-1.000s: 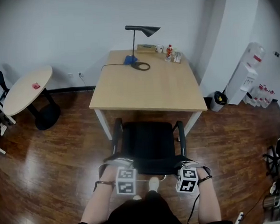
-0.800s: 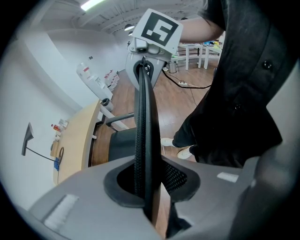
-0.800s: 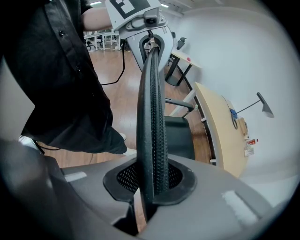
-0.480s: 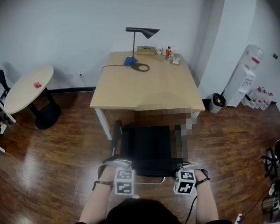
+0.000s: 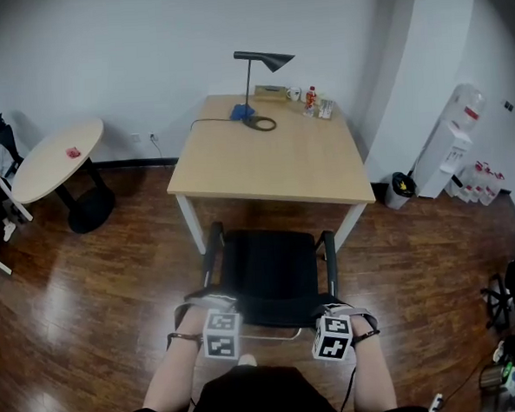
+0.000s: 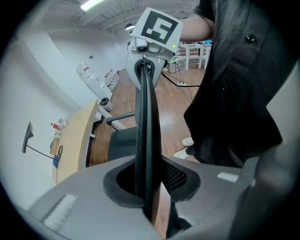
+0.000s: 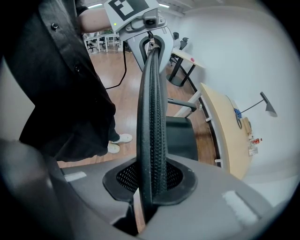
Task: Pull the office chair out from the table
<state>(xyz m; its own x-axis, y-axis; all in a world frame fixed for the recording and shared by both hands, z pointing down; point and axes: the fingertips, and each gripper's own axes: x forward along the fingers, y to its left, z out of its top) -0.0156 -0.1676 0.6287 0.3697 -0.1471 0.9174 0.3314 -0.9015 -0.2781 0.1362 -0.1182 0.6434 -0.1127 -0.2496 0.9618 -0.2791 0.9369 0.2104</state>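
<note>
A black office chair point(image 5: 274, 269) stands just in front of the light wooden table point(image 5: 272, 161), its seat facing the table. I grip the top edge of its backrest from behind. My left gripper point(image 5: 218, 323) is shut on the backrest's left end and my right gripper point(image 5: 334, 320) on its right end. In the left gripper view the mesh backrest edge point(image 6: 145, 136) runs up between the jaws of the left gripper point(image 6: 147, 187). The right gripper view shows the same backrest edge point(image 7: 152, 117) pinched in the right gripper point(image 7: 150, 187).
A black desk lamp point(image 5: 262, 61), cable and small bottles point(image 5: 312, 97) sit at the table's far end. A round side table point(image 5: 59, 161) stands to the left, a water dispenser point(image 5: 452, 141) and bin point(image 5: 401, 183) to the right. My shoe point(image 5: 246, 361) is behind the chair.
Both grippers and the chair have slid back toward me, away from the table. A little more floor shows between the seat and the table's edge.
</note>
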